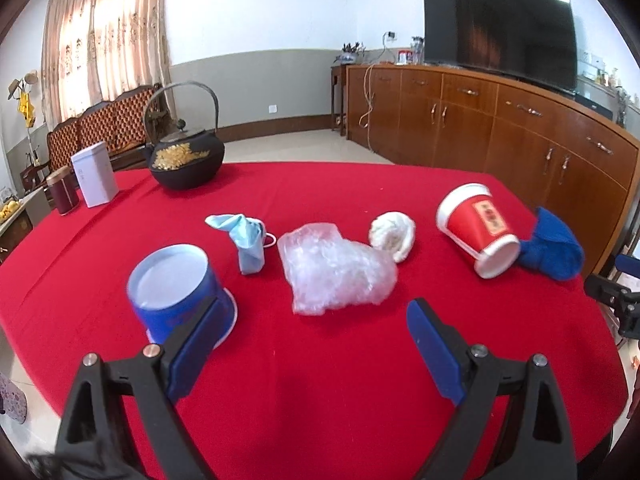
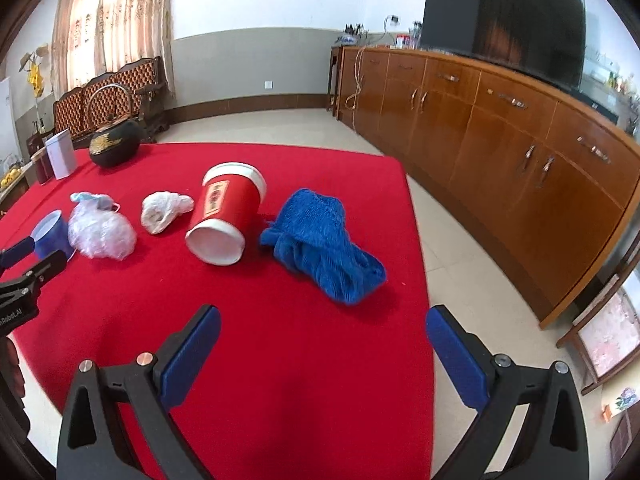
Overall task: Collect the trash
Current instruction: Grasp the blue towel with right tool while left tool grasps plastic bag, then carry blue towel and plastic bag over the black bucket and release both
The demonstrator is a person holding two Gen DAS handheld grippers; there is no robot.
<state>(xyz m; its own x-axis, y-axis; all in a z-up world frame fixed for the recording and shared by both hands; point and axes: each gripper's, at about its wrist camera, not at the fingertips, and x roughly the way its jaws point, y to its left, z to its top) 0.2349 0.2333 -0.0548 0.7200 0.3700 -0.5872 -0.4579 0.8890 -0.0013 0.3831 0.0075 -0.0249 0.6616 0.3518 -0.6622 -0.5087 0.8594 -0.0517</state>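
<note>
Both padded grippers — left [image 1: 314, 334], right [image 2: 322, 340] — gape above red cloth [image 1: 320, 380]; crinkled plastic bag [image 1: 334, 274] beyond.

On the table [image 1: 320, 184], left to right: cup [image 1: 176, 288], mask [image 1: 246, 240], bag [image 1: 332, 272], wad [image 1: 392, 234], tipped tub [image 1: 476, 230], cloth [image 1: 554, 246]. Behind, far left: kettle [image 1: 184, 158], box [image 1: 94, 174], jar [image 1: 62, 194].

Home living room, curtained window [image 1: 104, 32], television [image 1: 500, 28] on wooden sideboard [image 1: 480, 120], red-clothed table [image 1: 320, 360], teapot [image 1: 186, 156]
</note>
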